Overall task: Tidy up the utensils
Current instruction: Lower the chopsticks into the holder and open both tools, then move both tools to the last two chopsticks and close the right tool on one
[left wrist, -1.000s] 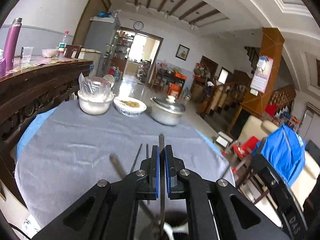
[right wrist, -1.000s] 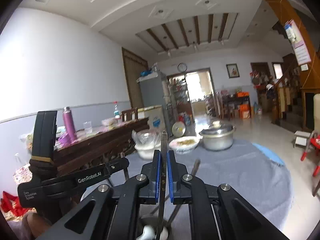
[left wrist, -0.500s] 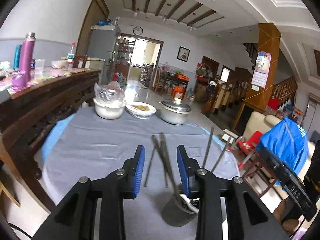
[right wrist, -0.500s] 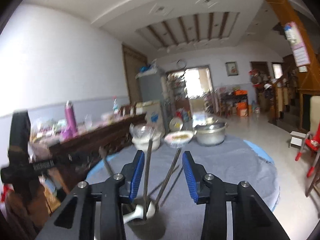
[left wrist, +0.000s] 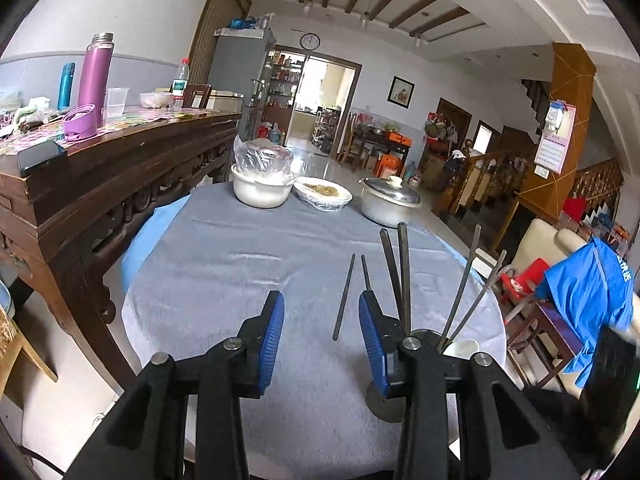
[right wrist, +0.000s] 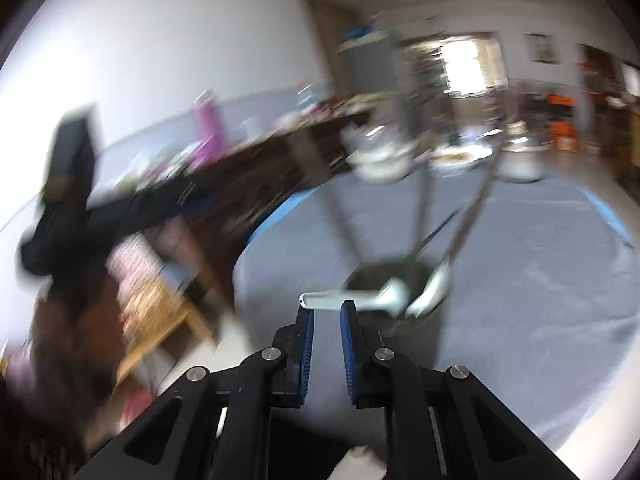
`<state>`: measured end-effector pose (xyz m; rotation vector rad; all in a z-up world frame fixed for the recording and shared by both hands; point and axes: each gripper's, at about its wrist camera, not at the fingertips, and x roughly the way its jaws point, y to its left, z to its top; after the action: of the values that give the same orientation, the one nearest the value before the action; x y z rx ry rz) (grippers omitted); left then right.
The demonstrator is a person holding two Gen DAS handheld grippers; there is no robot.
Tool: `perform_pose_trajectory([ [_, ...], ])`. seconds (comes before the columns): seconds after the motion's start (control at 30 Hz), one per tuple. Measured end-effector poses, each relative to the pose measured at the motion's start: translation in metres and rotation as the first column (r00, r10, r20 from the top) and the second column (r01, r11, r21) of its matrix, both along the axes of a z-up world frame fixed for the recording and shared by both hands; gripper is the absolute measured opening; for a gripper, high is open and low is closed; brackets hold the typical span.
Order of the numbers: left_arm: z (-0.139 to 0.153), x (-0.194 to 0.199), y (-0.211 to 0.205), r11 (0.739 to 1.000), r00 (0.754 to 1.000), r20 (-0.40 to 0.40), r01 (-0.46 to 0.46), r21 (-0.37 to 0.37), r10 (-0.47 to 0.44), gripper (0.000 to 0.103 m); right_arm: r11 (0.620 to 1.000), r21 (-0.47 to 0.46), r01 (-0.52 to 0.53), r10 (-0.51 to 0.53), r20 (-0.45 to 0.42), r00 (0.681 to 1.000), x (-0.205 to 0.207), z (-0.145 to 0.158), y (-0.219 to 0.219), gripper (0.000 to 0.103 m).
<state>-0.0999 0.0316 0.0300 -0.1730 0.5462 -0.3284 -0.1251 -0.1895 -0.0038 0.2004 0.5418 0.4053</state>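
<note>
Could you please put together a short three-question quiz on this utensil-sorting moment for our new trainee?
1. True or false: the left hand-held gripper is clamping a chopstick.
2. Where do the loose chopsticks lie? A) flat on the grey tablecloth B) inside the lidded pot
3. Fill in: the white spoon rests in the metal ______.

Key: 1 false, its jaws stand open and empty; 2 A; 3 holder.

Left gripper (left wrist: 321, 330): held level, jaws spread wide | Right gripper (right wrist: 326, 330): jaws parted narrowly, nothing gripped
</note>
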Motion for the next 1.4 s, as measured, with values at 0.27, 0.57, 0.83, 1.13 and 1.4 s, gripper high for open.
perform_pose_trajectory([
  [0.27, -0.010, 0.001, 0.000, 1.000, 1.000, -0.024, 0.003, 0.014, -0.003, 0.041, 0.979, 0.114, 0.167, -0.174, 0.051, 0.983, -0.003, 0.017, -0.050, 0.015],
  [0.57, -0.027, 0.017, 0.006, 1.000, 0.996, -0.090, -0.008, 0.016, 0.010, 0.042, 0.918, 0.164, 0.360, -0.368, 0.022, 0.929, -0.009, 0.025, -0.119, 0.016],
  [0.83, -0.049, 0.052, 0.021, 0.996, 0.987, -0.151, -0.035, 0.083, 0.047, 0.054, 0.912, 0.170, 0.374, -0.349, -0.161, 0.923, 0.036, -0.006, -0.152, 0.016],
  [1.13, -0.089, 0.144, 0.010, 0.979, 0.945, -0.327, 0.070, 0.191, -0.004, 0.056, 0.947, 0.113, 0.301, -0.233, -0.406, 0.884, 0.172, -0.035, -0.164, 0.025],
  [1.4, -0.084, 0.224, -0.005, 0.975, 0.915, -0.402, 0.114, 0.193, -0.027, 0.056, 0.976, -0.002, 0.216, -0.181, -0.556, 0.811, 0.313, -0.042, -0.123, 0.025],
])
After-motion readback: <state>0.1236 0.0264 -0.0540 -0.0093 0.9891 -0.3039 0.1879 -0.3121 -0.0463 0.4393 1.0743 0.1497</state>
